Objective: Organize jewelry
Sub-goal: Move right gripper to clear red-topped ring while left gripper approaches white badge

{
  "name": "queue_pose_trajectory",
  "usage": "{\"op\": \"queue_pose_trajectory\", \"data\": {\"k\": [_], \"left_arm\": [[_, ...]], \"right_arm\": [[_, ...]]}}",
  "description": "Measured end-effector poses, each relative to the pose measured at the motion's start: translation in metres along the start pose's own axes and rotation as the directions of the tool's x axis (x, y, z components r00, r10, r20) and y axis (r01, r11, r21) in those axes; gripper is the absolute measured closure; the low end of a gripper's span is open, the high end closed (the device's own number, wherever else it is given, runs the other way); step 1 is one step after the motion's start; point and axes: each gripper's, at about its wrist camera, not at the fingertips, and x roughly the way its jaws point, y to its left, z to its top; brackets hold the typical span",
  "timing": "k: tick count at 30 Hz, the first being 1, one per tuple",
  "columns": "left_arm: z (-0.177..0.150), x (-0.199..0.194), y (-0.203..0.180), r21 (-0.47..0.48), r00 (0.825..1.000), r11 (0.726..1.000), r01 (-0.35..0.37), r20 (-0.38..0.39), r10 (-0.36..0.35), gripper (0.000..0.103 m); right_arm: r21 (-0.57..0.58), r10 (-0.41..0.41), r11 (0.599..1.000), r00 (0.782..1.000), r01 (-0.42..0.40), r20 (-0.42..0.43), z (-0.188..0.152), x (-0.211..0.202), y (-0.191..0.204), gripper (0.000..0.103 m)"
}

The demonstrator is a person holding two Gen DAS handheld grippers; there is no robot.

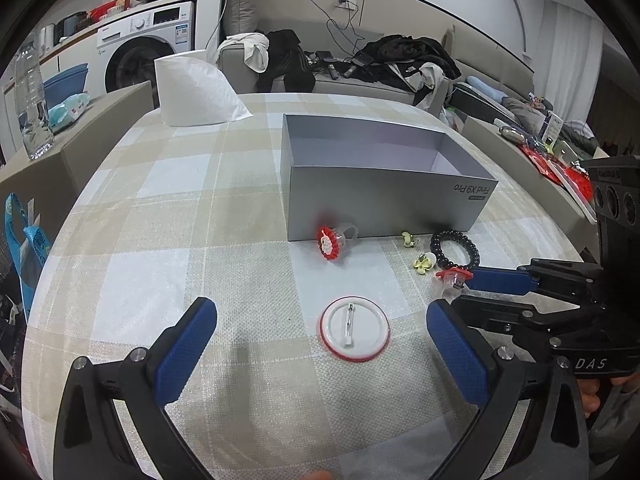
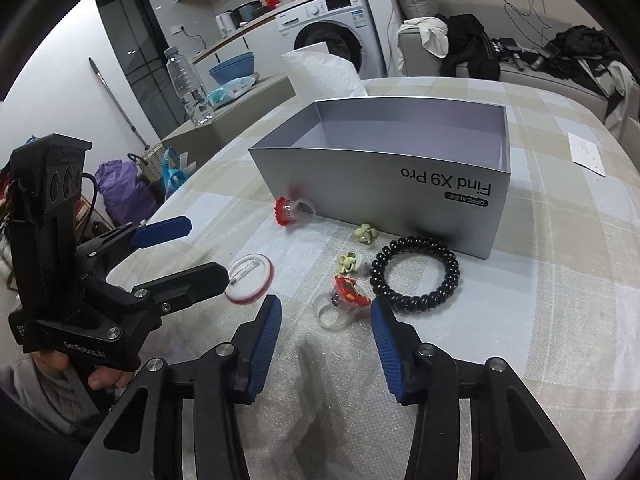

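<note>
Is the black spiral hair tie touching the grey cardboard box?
Apart. In the right wrist view, a strip of checked tablecloth shows between the black spiral hair tie and the grey cardboard box.

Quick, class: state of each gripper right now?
Left gripper: open, holding nothing, above the round white red-rimmed pin badge.
Right gripper: open, flanking the clear plastic ring with red top, not gripping it.

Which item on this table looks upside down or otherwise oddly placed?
The round white pin badge with a red rim lies face-down on the checked tablecloth, its metal pin showing. The grey cardboard box is turned so its printed lettering reads upside down.
</note>
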Motion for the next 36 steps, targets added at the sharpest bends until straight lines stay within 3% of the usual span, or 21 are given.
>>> {"op": "queue_pose_trajectory", "data": {"k": [36], "left_arm": [[0.001, 0.001, 0.002, -0.013, 1.000, 1.000, 0.012, -0.014, -0.012, 0.001]], "right_arm": [[-0.017, -0.082, 0.997, 0.997, 0.082, -0.012, 0.008, 0.011, 0.006, 0.077]]}}
